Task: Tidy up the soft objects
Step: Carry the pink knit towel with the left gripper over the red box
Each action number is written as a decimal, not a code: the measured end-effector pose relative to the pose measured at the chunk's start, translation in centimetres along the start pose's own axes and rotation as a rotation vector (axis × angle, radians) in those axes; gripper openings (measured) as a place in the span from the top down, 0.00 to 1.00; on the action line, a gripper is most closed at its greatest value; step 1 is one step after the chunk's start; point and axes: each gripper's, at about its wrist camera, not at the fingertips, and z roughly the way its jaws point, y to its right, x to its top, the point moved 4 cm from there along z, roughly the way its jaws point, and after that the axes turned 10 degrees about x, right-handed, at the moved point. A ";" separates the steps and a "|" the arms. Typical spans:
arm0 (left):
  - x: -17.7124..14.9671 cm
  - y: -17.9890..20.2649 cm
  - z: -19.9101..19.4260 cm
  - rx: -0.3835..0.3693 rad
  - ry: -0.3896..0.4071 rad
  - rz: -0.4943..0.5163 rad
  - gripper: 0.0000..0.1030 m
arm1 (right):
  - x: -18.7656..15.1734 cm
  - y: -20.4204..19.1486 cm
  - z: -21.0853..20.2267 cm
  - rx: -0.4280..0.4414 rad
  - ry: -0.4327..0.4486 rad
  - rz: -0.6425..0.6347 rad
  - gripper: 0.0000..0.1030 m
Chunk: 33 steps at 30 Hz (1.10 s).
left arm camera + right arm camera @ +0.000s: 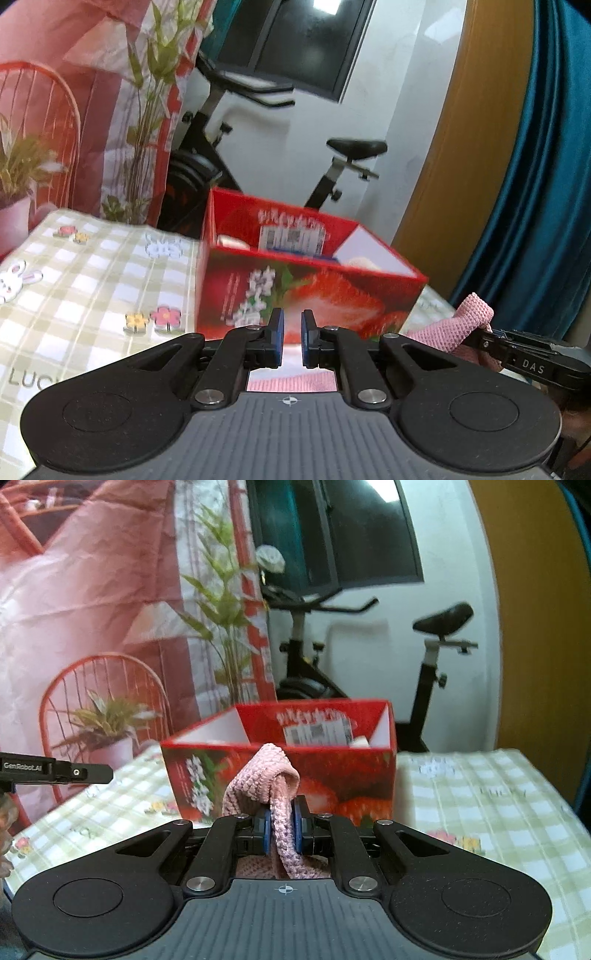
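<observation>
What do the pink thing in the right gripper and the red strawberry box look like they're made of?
Pink cloth: seemingly knitted or woven yarn, matte, going by its ribbed loops and limp fold between the right gripper pads. Red box: probably printed cardboard, slightly glossy, with thin straight walls and white insides.

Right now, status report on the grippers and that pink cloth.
Right hand-held gripper shut on pink knit cloth. Left hand-held gripper shut, empty. Red box ahead, open.
</observation>
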 end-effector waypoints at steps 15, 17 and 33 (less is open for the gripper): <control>-4.4 -2.5 5.4 0.001 -0.260 -0.178 0.54 | -4.6 2.0 1.6 -0.033 -0.117 0.118 0.90; -4.4 -2.1 6.5 0.008 -0.276 -0.174 0.53 | -4.9 2.0 1.7 -0.033 -0.124 0.121 0.90; -4.7 -1.0 4.0 0.024 -0.171 -0.070 0.86 | -5.1 0.9 2.1 0.028 -0.146 0.114 0.90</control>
